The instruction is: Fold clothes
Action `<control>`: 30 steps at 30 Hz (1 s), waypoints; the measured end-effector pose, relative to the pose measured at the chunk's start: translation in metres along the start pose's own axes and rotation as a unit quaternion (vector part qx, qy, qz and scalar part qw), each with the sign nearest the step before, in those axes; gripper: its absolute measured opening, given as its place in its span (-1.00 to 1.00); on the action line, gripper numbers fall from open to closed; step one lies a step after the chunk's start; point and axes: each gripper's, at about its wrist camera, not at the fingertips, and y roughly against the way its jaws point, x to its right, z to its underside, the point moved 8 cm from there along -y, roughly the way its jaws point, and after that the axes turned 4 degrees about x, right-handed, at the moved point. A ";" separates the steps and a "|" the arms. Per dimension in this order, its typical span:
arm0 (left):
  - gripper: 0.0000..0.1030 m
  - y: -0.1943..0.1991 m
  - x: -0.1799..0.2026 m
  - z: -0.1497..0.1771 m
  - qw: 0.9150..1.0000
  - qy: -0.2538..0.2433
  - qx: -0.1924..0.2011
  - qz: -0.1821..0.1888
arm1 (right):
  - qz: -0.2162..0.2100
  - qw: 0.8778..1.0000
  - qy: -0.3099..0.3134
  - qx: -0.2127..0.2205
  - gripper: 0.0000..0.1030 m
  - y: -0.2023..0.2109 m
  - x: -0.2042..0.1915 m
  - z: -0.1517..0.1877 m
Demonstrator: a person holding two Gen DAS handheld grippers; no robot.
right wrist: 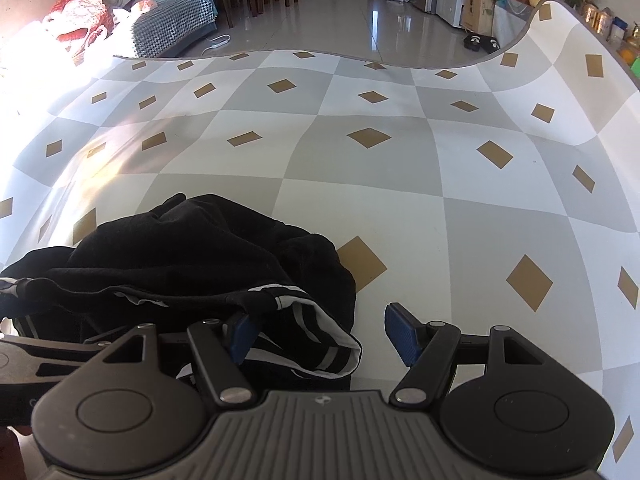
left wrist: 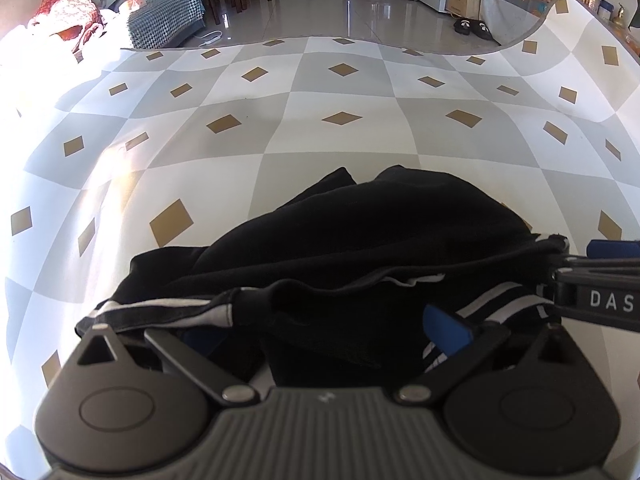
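A crumpled black garment [left wrist: 360, 236] with white stripes lies on the checked table cover [left wrist: 280, 128]. My left gripper [left wrist: 320, 336] stands open, and the striped band is draped over its left finger and across the gap; only the right blue pad [left wrist: 446, 330] shows. My right gripper [left wrist: 596, 280] comes in from the right edge, at the garment's right corner. In the right wrist view the garment [right wrist: 180, 248] fills the lower left. The right gripper [right wrist: 324, 332] is open; its left pad [right wrist: 244, 332] is tucked under the striped hem [right wrist: 320, 320], and its right pad [right wrist: 404, 332] is bare over the cover.
The grey-and-white cover with gold diamonds [right wrist: 400, 152] spreads far ahead and to the right. Its far right corner [right wrist: 560, 20] curls upward. Beyond the far edge lie a tiled floor, chairs, a houndstooth sofa [left wrist: 164, 20] and red cloth [left wrist: 68, 8] at the left.
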 end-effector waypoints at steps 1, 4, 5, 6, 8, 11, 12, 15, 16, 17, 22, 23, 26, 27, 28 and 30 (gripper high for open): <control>1.00 0.000 0.001 0.000 1.000 -0.001 0.000 0.000 | -0.001 1.000 -0.001 0.000 0.32 0.001 0.000 0.001; 1.00 -0.002 0.004 0.001 1.000 -0.003 -0.002 0.000 | 0.000 1.000 0.002 0.001 0.32 0.004 0.001 0.001; 1.00 -0.002 0.005 0.002 1.000 -0.004 -0.003 0.001 | 0.001 1.000 0.002 0.002 0.32 0.004 0.002 0.001; 1.00 -0.002 0.006 0.002 1.000 -0.005 -0.003 0.002 | 0.002 1.000 0.001 0.002 0.32 0.005 0.002 0.001; 1.00 -0.003 0.007 0.002 1.000 -0.008 -0.003 0.003 | 0.005 1.000 -0.002 0.002 0.32 0.006 0.004 0.002; 1.00 -0.003 0.010 0.003 1.000 -0.011 -0.004 0.003 | 0.007 1.000 -0.006 0.001 0.32 0.006 0.005 0.002; 1.00 -0.003 0.011 0.003 1.000 -0.011 -0.004 0.004 | 0.007 1.000 -0.007 0.001 0.32 0.006 0.006 0.002; 1.00 -0.003 0.011 0.004 1.000 -0.011 -0.004 0.004 | 0.008 1.000 -0.008 0.000 0.32 0.006 0.007 0.002; 1.00 -0.003 0.011 0.004 1.000 -0.012 -0.004 0.005 | 0.009 1.000 -0.008 0.000 0.32 0.006 0.007 0.002; 1.00 -0.003 0.011 0.004 1.000 -0.011 -0.004 0.005 | 0.009 1.000 -0.008 0.000 0.32 0.006 0.008 0.002; 1.00 -0.002 0.012 0.004 1.000 -0.011 -0.004 0.007 | 0.013 1.000 -0.009 0.001 0.32 0.006 0.009 0.002; 1.00 -0.002 0.012 0.004 1.000 -0.012 -0.004 0.007 | 0.013 1.000 -0.010 0.001 0.32 0.006 0.009 0.002; 1.00 -0.002 0.013 0.005 1.000 -0.013 -0.005 0.008 | 0.015 1.000 -0.012 0.000 0.32 0.006 0.010 0.002; 1.00 -0.002 0.013 0.005 1.000 -0.013 -0.005 0.008 | 0.015 1.000 -0.012 0.000 0.32 0.006 0.010 0.002; 1.00 -0.003 0.014 0.005 1.000 -0.013 -0.005 0.008 | 0.016 1.000 -0.012 0.000 0.32 0.006 0.010 0.002; 1.00 -0.003 0.014 0.006 1.000 -0.015 -0.006 0.008 | 0.019 1.000 -0.012 0.000 0.32 0.006 0.011 0.002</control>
